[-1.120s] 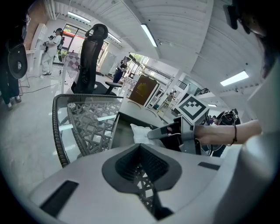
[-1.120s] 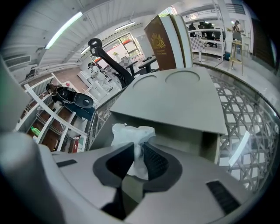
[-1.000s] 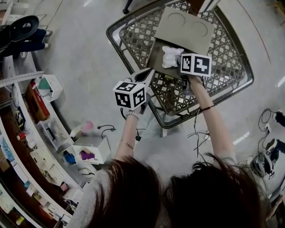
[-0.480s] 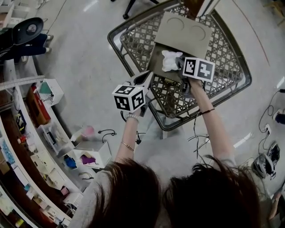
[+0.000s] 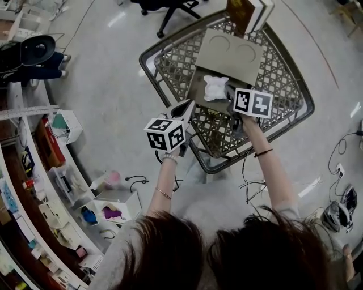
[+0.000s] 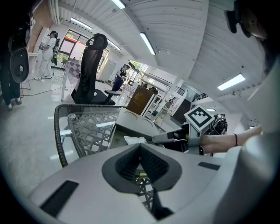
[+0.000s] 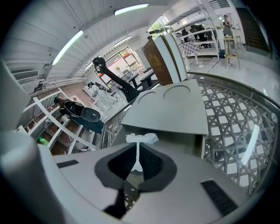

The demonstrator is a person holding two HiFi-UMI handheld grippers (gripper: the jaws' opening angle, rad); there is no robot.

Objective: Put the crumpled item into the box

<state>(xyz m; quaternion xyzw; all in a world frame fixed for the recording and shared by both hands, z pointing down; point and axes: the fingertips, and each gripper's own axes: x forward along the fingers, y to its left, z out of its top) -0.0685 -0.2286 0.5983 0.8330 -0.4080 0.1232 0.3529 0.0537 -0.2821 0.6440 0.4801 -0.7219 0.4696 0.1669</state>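
An open grey-brown box with its lid folded back stands on a lattice table. A white crumpled item lies inside the box. My right gripper reaches in from the right. Its jaws have just been closing, and in the right gripper view a thin strip of the crumpled item is pinched in the right gripper. My left gripper hovers over the table's near left corner. The left gripper is shut with nothing in it, and the right gripper shows beside the item.
The table has a dark raised rim. A brown upright box and books stand at its far edge. An office chair is beyond. Shelves with small goods curve along the left, and cables lie on the floor.
The head view has shifted, so table and box sit lower in the picture. Both grippers stayed close to their places by the box. The white item remains in the box at the right gripper's tips.
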